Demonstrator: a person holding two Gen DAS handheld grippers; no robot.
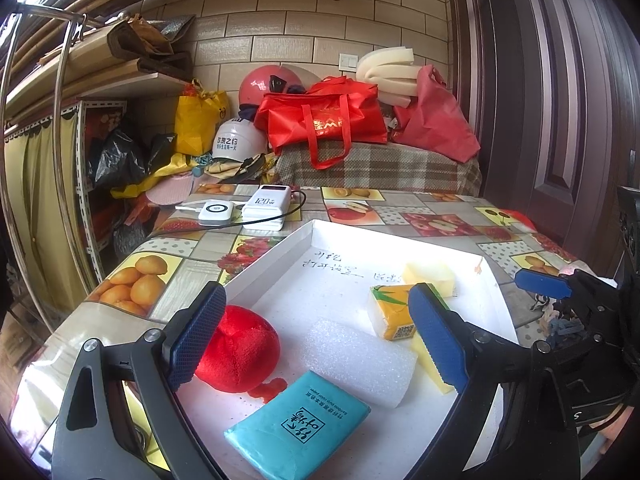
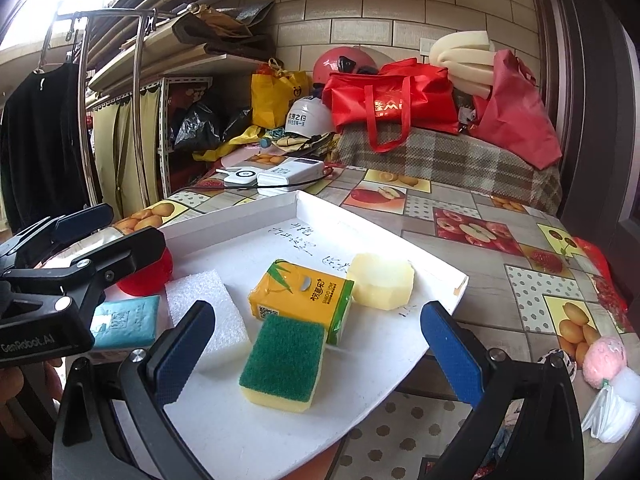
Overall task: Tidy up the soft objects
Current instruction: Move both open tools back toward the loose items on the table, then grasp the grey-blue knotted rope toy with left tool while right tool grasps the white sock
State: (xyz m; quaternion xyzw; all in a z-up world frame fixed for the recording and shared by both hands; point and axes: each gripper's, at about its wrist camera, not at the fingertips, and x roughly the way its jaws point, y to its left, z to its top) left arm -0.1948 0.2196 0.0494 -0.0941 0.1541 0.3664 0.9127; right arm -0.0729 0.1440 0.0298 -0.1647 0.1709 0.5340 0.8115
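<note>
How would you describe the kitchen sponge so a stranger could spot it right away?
Find the white tray on the fruit-patterned tablecloth. The sponge lies near its front edge, just in front of the orange tissue pack. It is the only item with a dark green scouring top over a yellow base.

My left wrist camera sat low and close over the near left corner of the white tray [image 1: 280,256], facing the tiled back wall along its own two fingers. My right wrist camera looked the same way from the tray's near right side, just as close. Both views shared the tray, the yellow tissue pack [image 1: 390,312] [image 2: 302,294], the white foam block [image 1: 360,360] [image 2: 204,308] and the red bag [image 1: 324,120] [image 2: 390,98] behind the bench [image 1: 436,220] [image 2: 480,236].
</note>
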